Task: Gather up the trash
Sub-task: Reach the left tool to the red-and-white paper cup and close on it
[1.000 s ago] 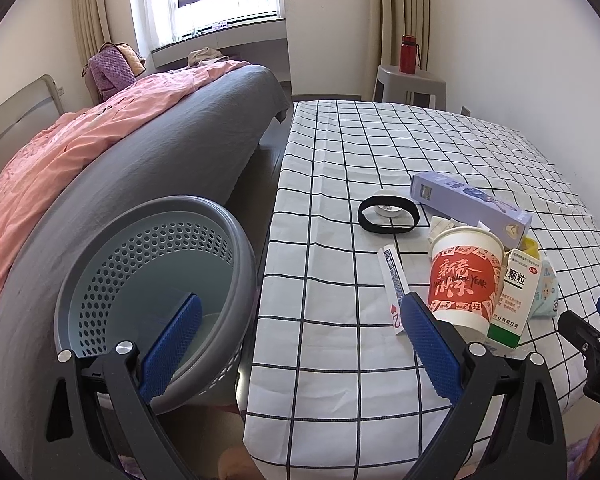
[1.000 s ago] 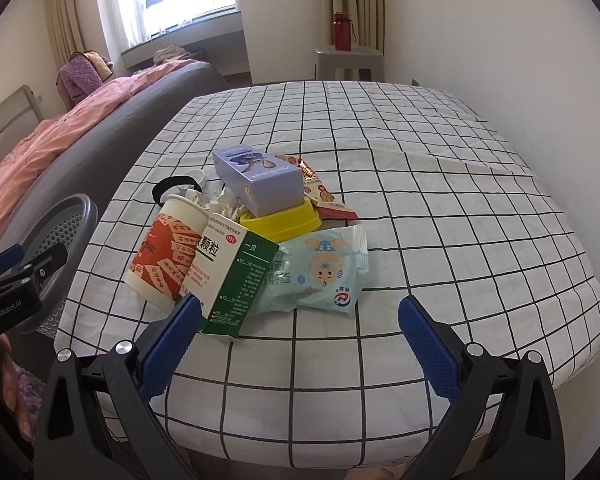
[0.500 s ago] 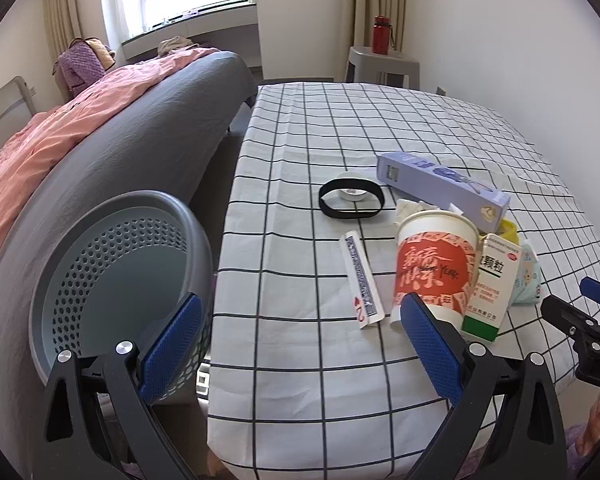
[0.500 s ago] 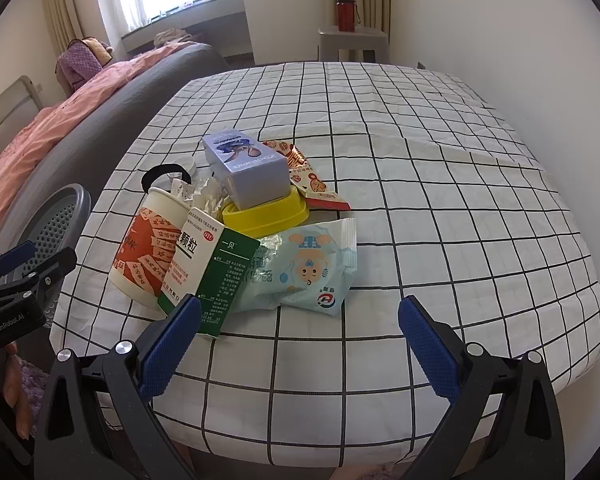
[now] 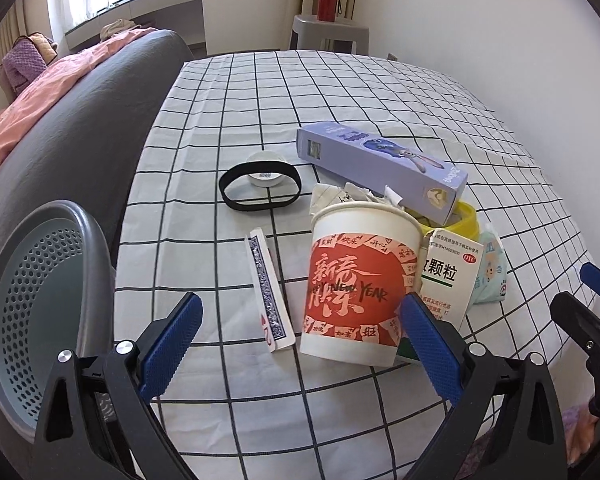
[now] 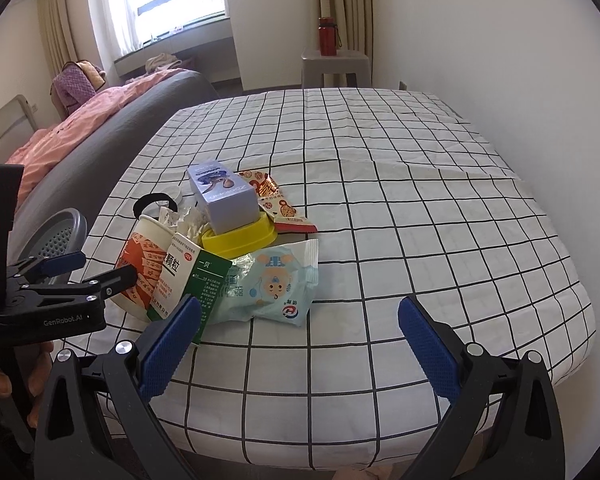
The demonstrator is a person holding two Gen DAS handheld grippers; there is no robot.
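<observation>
The left gripper (image 5: 296, 336) has its fingers spread wide, the paper cup (image 5: 356, 284) standing between them near the front edge of the checked bed (image 5: 380, 92). The right gripper (image 6: 298, 340) is likewise spread and empty, facing the blue wet-wipe pack (image 6: 268, 288). To take the cup cleanly, the left should advance until both pads flank its midsection, clear of the medicine box (image 5: 450, 276) touching it, then squeeze gently. The gray bin (image 5: 32, 300) waits off the bed's left edge.
</observation>
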